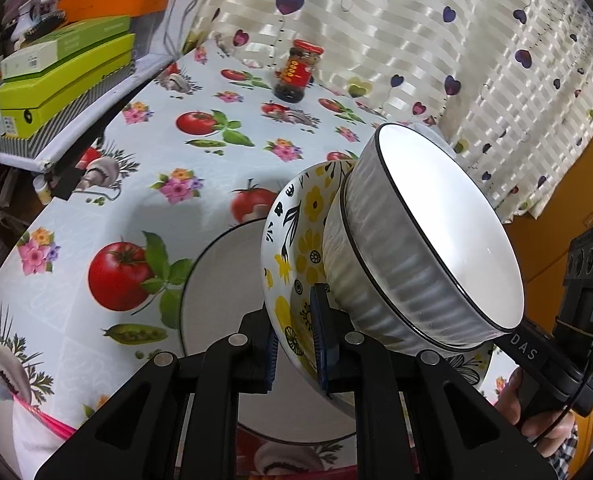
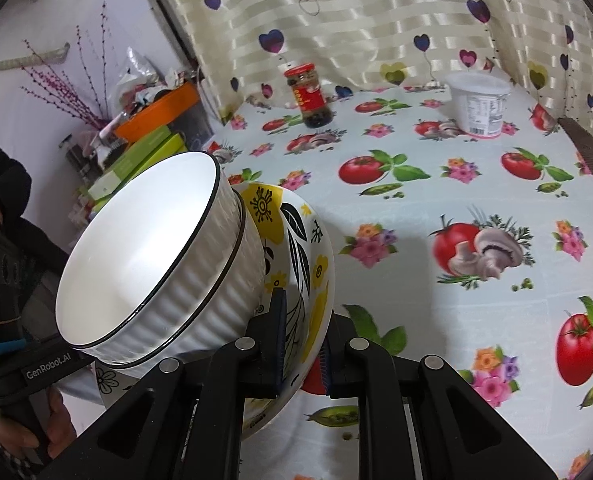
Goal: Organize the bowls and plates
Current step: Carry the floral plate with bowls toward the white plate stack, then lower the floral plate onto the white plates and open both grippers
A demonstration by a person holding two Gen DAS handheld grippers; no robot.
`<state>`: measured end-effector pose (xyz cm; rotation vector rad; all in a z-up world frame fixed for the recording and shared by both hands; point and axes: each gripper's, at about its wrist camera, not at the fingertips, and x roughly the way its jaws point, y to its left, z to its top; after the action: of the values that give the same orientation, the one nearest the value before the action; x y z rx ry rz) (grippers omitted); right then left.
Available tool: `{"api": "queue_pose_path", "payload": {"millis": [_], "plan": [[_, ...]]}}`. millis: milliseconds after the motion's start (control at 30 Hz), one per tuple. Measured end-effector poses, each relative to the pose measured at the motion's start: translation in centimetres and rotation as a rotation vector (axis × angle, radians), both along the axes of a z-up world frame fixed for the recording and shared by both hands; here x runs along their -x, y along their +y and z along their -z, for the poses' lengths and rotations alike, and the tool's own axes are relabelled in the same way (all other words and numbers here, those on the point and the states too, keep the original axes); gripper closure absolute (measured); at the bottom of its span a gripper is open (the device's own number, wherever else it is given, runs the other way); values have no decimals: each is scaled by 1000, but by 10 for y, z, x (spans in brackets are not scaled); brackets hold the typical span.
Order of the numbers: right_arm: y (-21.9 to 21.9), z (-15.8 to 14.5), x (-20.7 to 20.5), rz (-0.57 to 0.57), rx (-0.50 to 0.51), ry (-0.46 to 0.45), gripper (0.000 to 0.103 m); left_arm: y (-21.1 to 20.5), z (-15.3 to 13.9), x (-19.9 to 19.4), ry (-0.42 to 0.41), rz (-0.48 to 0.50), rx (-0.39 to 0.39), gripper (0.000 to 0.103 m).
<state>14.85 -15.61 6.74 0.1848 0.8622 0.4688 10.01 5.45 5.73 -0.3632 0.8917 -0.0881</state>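
Yellow-flowered bowl (image 1: 296, 236) is clamped on both sides: your left claw (image 1: 294, 344) is closed on its rim at one edge, your right claw (image 2: 302, 346) is closed on the rim at the opposite edge. Blue pads (image 1: 319, 332) sit one inside and one outside the wall in each view. No gap visible at either grip.

Two white ribbed bowls (image 1: 428, 240) with dark rims are nested inside the flowered bowl. The stack is tilted, openings facing up and toward the right claw in the left wrist view and toward the left claw in the right wrist view. The whole stack is carried by the two claws.

Under the stack, in the left wrist view, a white plate (image 1: 216, 280) with a thin dark rim lies flat on the surface (image 2: 436, 288), which has a tomato and flower print cloth. Cannot tell whether the bowl bottom touches the plate.

Farther back on the surface: a jar (image 2: 310, 98) with a red lid and red label, upright near the curtain (image 2: 356, 20), and a white tub (image 2: 480, 104) well apart to its right. Green boxes (image 1: 64, 76) and an orange tray (image 1: 116, 0) sit stacked on a shelf off the left side.

Your hand (image 1: 536, 412) on the right claw's handle shows at the left view's lower right.
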Motion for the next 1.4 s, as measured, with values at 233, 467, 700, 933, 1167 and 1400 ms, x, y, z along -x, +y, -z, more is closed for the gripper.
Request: {"api": "queue_pose_path", "payload": {"millis": [233, 467, 700, 933, 1167, 1400], "plan": [[16, 10, -2, -19, 23, 17, 89, 13, 13, 2, 27, -24, 7, 89], [25, 16, -4, -30, 35, 22, 89, 19, 18, 3, 32, -30, 1, 89], [27, 18, -3, -25, 56, 14, 89, 18, 23, 1, 39, -23, -9, 89], [32, 19, 0, -22, 95, -6, 89, 21, 32, 0, 56, -18, -4, 89], [36, 19, 4, -23, 136, -24, 89, 21, 33, 0, 56, -20, -2, 89], [40, 23, 7, -26, 169, -36, 87, 24, 30, 1, 42, -20, -5, 89]]}}
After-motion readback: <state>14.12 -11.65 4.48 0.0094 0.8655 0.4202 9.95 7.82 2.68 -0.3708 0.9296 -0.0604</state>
